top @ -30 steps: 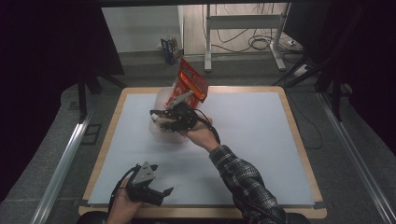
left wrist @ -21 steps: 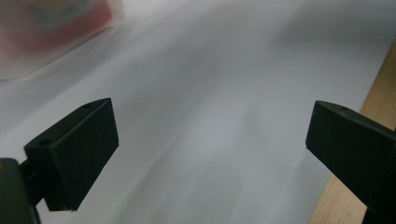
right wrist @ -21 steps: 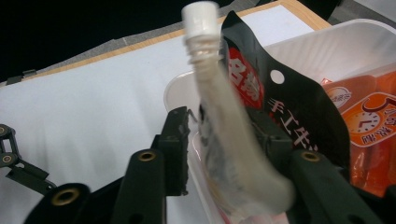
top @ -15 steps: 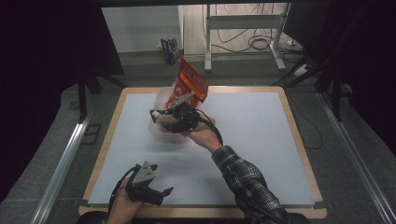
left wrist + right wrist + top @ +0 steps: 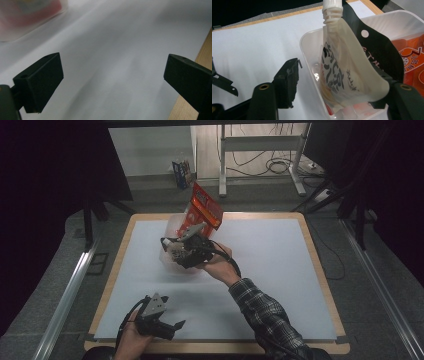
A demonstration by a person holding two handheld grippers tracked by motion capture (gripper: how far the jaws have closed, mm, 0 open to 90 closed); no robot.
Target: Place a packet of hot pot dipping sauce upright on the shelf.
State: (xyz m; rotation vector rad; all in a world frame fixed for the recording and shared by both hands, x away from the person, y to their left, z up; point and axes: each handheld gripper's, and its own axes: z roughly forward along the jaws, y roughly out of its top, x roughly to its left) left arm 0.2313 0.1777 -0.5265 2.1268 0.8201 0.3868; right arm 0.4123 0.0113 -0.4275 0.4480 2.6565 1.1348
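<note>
Between the fingers of the right gripper [image 5: 337, 82] stands a white spouted pouch [image 5: 344, 72], its base down inside a clear plastic tub [image 5: 310, 47] and its capped neck pointing up. These fingers have just been opening: the left one hangs clear of the tub's wall, outside it, while the right one sits behind the pouch, contact there hidden. An orange packet [image 5: 412, 62] leans in the tub beyond that right finger. Near the counter's [image 5: 280, 285] front edge, the left gripper [image 5: 112, 75] rests with fingers spread wide, bare white surface between them.
</note>
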